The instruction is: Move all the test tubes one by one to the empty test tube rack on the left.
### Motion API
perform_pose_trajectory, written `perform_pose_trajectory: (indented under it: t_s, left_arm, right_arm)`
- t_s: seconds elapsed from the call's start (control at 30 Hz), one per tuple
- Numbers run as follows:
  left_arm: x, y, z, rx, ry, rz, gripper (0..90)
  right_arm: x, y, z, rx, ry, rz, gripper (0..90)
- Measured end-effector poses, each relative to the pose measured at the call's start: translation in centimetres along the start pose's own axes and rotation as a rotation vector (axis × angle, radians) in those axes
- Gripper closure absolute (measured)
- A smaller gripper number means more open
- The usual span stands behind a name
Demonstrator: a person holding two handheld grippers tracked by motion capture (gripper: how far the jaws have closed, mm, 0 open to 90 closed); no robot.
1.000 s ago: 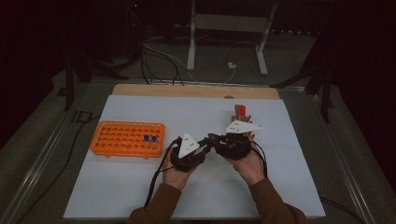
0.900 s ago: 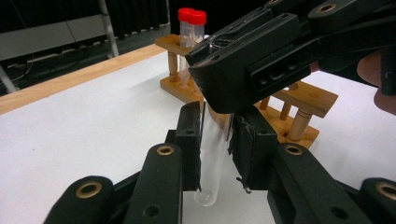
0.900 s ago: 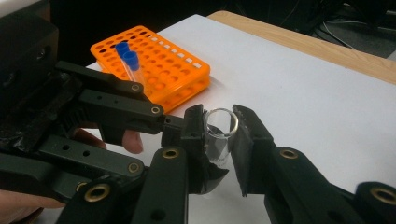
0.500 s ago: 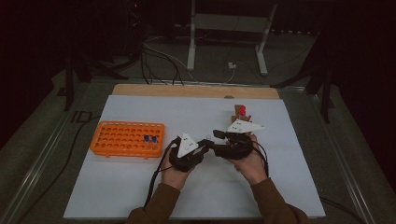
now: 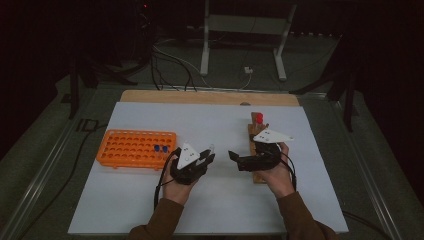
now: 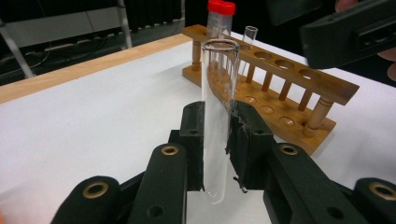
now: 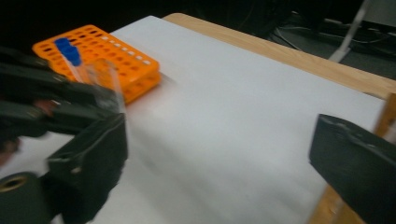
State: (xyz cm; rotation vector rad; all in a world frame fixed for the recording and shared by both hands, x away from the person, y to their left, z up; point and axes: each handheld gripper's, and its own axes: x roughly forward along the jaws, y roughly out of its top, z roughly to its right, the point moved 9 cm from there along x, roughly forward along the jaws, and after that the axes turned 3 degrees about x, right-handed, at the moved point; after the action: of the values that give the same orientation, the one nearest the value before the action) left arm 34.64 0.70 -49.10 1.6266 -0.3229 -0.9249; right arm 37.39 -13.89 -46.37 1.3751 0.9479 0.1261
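The left tongs (image 6: 215,149) clamp an upright glass tube (image 6: 218,116) between the two racks, the right tongs (image 5: 239,159), just opened, stand apart and empty, so the handover looks done and placing the tube in the orange rack (image 5: 136,148) remains.

Between the left gripper (image 5: 206,156) and the right gripper (image 5: 235,156) lies a short gap of bare white table sheet (image 5: 220,210). Just left of the left gripper the orange rack (image 5: 136,148) with its blue-capped tubes (image 5: 160,148) blocks the way. Under and behind the right gripper stands the wooden rack (image 6: 280,79), with red-capped tubes (image 6: 221,18) at its far end. The sheet is free ahead of both grippers and toward the person.
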Motion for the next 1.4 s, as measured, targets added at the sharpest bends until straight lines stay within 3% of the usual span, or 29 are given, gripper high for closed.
perform_pose_trajectory:
  t_s: [0.37,0.9,1.4]
  left_arm:
    - [-2.7,-0.7,-1.8,-0.022,0.031,0.013,76.1]
    - [-7.0,-1.9,-5.1,-0.039,0.083,0.021,76.0]
    - [-10.5,-3.2,-9.3,-0.076,0.205,0.033,76.0]
  right_arm:
    - [-1.2,-1.0,2.6,0.025,-0.069,0.009,0.2]
    - [-2.5,-2.2,4.5,0.055,-0.104,0.016,0.3]
    - [-3.0,-2.4,4.9,0.066,-0.11,0.027,0.3]
